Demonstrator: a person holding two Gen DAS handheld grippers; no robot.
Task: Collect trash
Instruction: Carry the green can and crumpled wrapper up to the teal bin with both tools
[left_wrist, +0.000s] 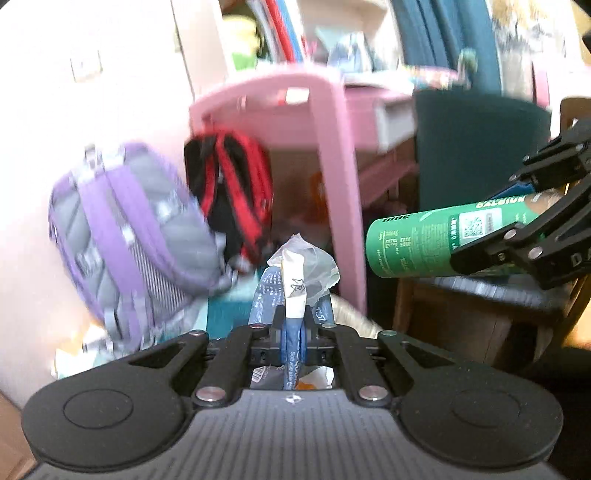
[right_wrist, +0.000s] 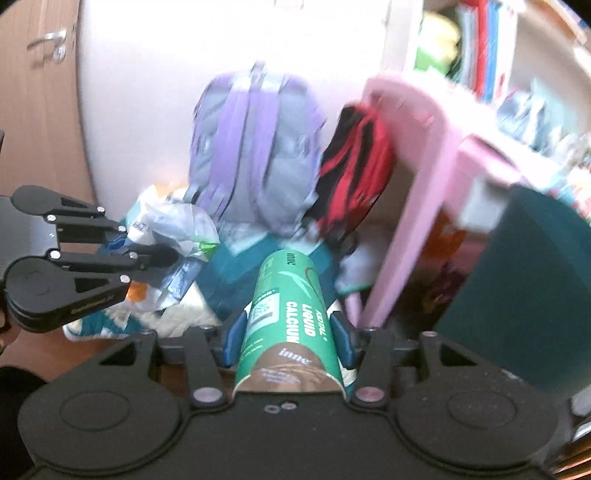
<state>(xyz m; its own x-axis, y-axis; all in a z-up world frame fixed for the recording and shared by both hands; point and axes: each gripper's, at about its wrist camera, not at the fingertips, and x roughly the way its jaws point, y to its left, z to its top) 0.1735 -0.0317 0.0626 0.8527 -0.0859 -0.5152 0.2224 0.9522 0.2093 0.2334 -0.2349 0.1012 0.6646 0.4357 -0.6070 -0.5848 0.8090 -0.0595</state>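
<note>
Left tongs are fully closed, pinching crumpled wrappers. Right tongs are half open, clamped across a green liquid-calcium tube. Risks: the smooth tube could slide forward between the pads; loose wrapper ends could tear free.

We are seeing a green tube with white lettering and a brown band at its near end. We are looking at a crumpled wrapper showing blue, white and clear film, with an orange patch lower down. A backpack is showing purple straps over grey panels, and a second bag is striped red on black. The desk is glowing pale pink, beside a dark teal chair back.
</note>
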